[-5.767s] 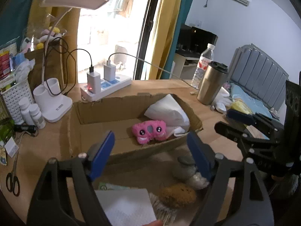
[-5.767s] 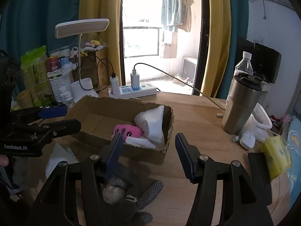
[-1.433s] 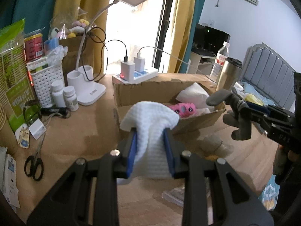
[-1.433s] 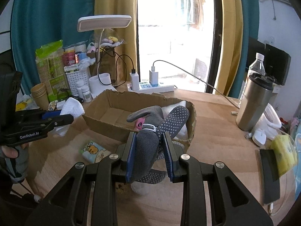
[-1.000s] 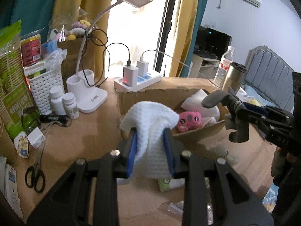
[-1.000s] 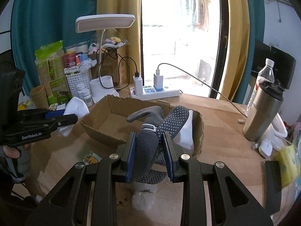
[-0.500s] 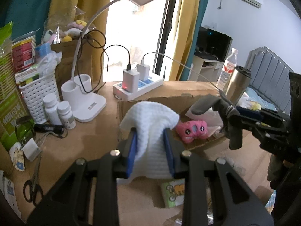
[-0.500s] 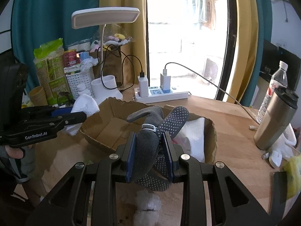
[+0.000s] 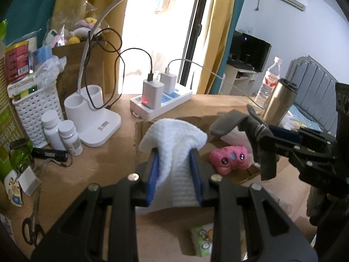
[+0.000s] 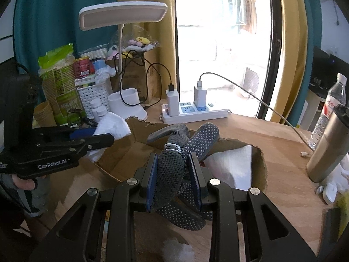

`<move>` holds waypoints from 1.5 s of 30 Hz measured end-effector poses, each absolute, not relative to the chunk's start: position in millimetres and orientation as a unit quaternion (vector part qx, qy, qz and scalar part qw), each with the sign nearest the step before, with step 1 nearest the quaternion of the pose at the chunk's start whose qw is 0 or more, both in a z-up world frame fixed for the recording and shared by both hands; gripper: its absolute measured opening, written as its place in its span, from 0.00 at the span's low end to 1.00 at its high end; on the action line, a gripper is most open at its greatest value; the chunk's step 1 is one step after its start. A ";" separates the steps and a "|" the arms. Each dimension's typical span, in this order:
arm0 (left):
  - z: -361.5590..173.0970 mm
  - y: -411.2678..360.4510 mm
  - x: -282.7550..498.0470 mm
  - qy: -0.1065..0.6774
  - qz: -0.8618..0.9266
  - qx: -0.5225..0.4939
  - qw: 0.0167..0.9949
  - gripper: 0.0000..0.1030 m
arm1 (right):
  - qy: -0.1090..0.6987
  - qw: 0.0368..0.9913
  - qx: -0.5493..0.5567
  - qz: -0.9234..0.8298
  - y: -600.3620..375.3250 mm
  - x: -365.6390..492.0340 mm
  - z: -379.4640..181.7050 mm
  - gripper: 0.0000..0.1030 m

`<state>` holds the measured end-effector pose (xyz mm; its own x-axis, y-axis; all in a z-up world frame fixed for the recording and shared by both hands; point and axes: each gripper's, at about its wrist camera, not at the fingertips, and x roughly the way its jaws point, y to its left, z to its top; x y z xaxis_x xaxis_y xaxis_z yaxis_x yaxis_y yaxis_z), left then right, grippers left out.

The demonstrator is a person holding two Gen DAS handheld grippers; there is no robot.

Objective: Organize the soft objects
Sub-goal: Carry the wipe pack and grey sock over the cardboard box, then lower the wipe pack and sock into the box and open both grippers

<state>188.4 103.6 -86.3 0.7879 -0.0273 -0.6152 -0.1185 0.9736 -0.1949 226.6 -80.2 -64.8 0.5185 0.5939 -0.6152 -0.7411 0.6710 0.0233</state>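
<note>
A shallow cardboard box (image 10: 122, 159) is seen lying open on the wooden tabletop (image 10: 281, 159), its torn rim ragged along the far and right edges; bare floor is left in its left half, while folded white paper (image 10: 233, 168) and a pink plush toy (image 9: 229, 159) are crowded into the right half. The left hand-held gripper (image 9: 174, 163) is clenched on a white knitted cloth (image 9: 174, 135), which is held at the box's near-left corner, its bulk bunched above the pads and a flap hanging below them. The right hand-held gripper (image 10: 173, 166) is clamped on a grey dotted glove (image 10: 174, 166), held above the box's middle; its long axis runs away from the camera, fingers splayed up and outward, the cuff end drooping beneath the jaws. Room behind the box is limited by a power strip (image 10: 196, 111) and a lamp base (image 9: 91, 118); a steel tumbler (image 10: 327, 148) stands well apart to the right. Only in the left wrist view are the plush toy's face, a small printed packet (image 9: 201, 240) on the near tabletop and scissors (image 9: 32, 224) shown; only in the right wrist view is a white fluffy tuft (image 10: 176, 251) seen near the bottom edge.
</note>
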 end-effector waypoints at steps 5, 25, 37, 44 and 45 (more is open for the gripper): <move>-90.3 106.7 193.8 0.324 0.025 -0.117 0.938 0.28 | 0.303 0.859 -0.122 0.393 -70.1 229.4 -68.4 0.29; -105.2 110.2 216.4 0.346 0.000 -0.137 0.928 0.52 | 0.322 0.847 -0.123 0.404 -36.9 244.9 -87.1 0.29; -96.6 119.1 199.2 0.323 -0.003 -0.161 0.932 0.67 | 0.338 0.836 -0.136 0.409 -19.7 242.7 -98.0 0.29; -92.9 126.3 192.9 0.316 0.006 -0.164 0.934 0.67 | 0.341 0.840 -0.136 0.400 -18.6 242.7 -96.6 0.44; -92.5 126.7 191.8 0.316 0.008 -0.164 0.934 0.67 | 0.340 0.841 -0.135 0.399 -19.7 242.1 -95.3 0.44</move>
<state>191.8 126.7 -92.5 0.8000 -0.0889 -0.5934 -0.1183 0.9462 -0.3013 242.1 -19.7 -95.3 0.4504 0.5794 -0.6792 -0.7628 0.6451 0.0444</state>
